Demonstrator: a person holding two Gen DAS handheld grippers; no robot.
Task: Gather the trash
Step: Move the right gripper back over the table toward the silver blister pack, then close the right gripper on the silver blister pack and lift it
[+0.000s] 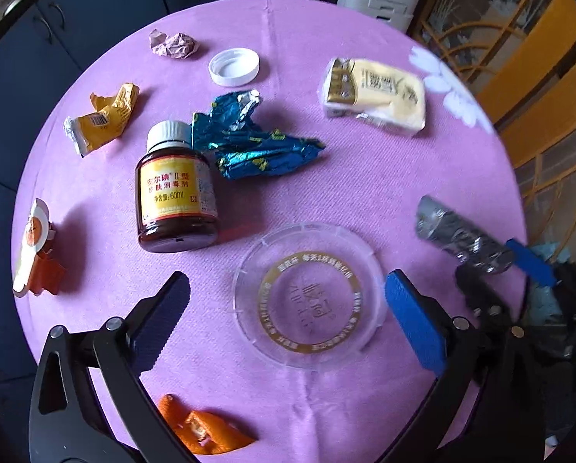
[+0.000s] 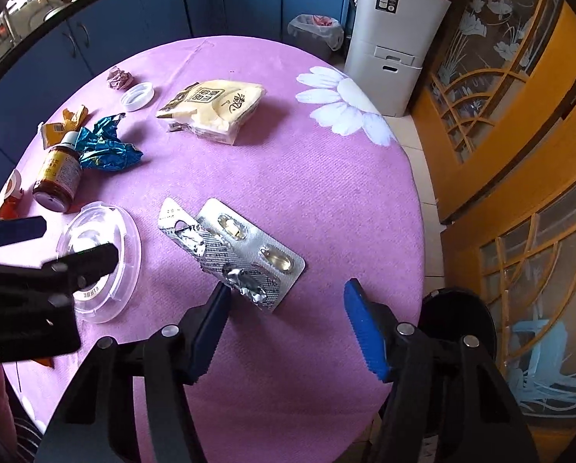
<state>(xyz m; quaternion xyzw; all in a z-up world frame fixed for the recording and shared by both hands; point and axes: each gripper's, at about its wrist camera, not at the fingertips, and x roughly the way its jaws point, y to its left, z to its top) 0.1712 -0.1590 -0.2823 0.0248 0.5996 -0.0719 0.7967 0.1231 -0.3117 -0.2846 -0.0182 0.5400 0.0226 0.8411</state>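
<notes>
Right gripper jaws spread wide, nothing held. The blister pack lies at its 12 o'clock, just past the fingertips: near corner between the two fingers, closer to the left finger. Long axis runs roughly 10-to-4 in the right wrist view, so it sits diagonal to the jaw line. My read: a wrist twist is needed before closing, and since the foil lies flat on the purple tablecloth, an edge pinch is likely.

Left gripper also wide and empty, straddling the clear plastic lid, which sits between its fingers on the cloth. The right gripper is nearer the blister pack; the left is nearer the lid.

Count on the table:
- blister packs: 2 overlapping strips, I think; hard to separate
- clear lid: 1
- brown bottle: 1, on its side at 11 o'clock from the left gripper
- blue foil wrapper: 1
- white cap: 1
- yellow tissue pack: 1
- yellow wrapper: 1
- pink crumple: 1
- orange scraps: 2, one at the left edge, one near edge

Lined bin on the floor beyond the far edge.
</notes>
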